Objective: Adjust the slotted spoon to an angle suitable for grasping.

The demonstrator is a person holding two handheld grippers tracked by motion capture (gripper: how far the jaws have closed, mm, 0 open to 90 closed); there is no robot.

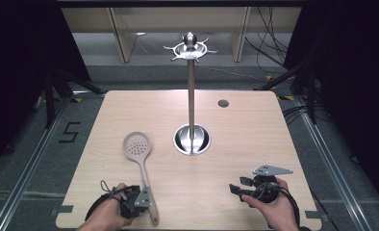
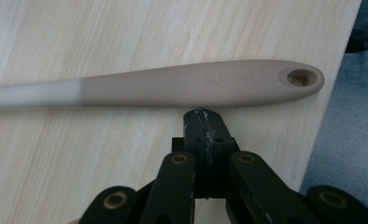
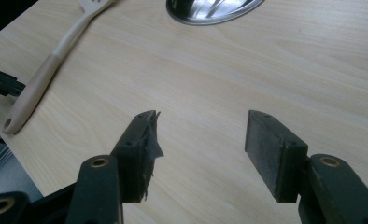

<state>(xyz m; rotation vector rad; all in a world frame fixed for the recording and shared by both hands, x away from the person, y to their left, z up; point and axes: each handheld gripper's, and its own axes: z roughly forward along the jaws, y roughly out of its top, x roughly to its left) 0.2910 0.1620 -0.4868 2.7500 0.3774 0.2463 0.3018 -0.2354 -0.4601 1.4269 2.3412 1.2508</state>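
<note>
Two claws are at work near the table's front edge. My left claw (image 2: 204, 122) sits at the front-left corner with its jaws pressed together on nothing, their tips just short of the skimmer's handle (image 2: 173, 86) and not quite touching it as far as I can tell. My right claw (image 3: 198, 140) hovers over bare wood near the front-right corner, jaws spread wide, holding nothing.

The skimmer (image 1: 140, 166) lies flat on the table (image 1: 255, 134), its perforated head toward the middle and its handle end, with the hanging hole (image 2: 300, 77), reaching close to the front edge. The hook stand (image 1: 191, 96) rises from its round steel base at the table's centre, well apart from the handle.

I judge the risk to lie in the left claw's closed state: if I push forward like this, the shut tips will shove the handle instead of gripping it, and the skimmer may spin or slide. With the handle end so near the front edge, a sideways nudge could tip it off the table. I would need to spread the jaws first and straddle the handle squarely, since its smooth, tapered surface could also slip from a shallow pinch.
</note>
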